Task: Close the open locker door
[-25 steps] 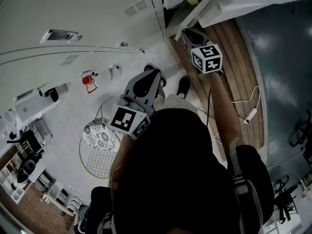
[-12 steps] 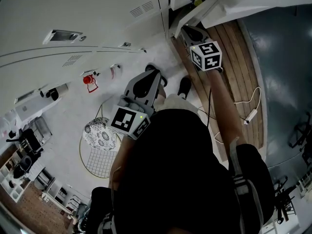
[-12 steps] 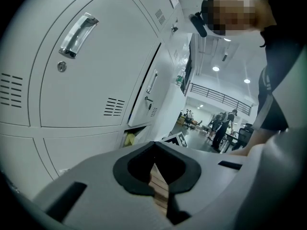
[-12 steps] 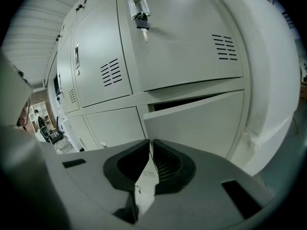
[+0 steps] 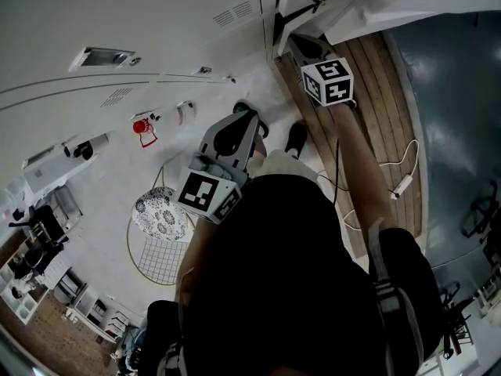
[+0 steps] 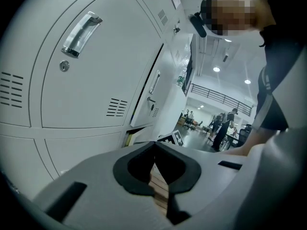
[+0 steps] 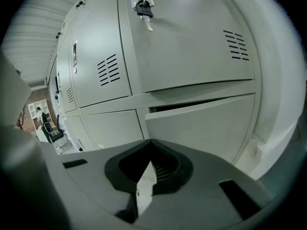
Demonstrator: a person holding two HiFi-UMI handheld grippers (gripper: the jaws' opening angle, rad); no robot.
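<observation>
Right gripper view is filled by a bank of pale grey lockers (image 7: 110, 66). The locker door (image 7: 201, 128) at the bank's lower right stands slightly ajar, with a dark slit along its top edge. The closed door above it carries a key (image 7: 143, 7) in its lock. Head view has the person's dark-clothed torso (image 5: 290, 272) across the bottom, both arms stretched forward over a white floor (image 5: 117, 186) and a strip of wooden boards (image 5: 376, 92). The right gripper (image 7: 151, 143) is held up close before the ajar door, its jaws pressed together with nothing between them; whether it touches the door cannot be told. The left gripper (image 6: 154, 143) sits lower beside the lockers, its jaws likewise together and empty. A small red item (image 5: 141, 128) lies on the floor at the lockers' foot.
</observation>
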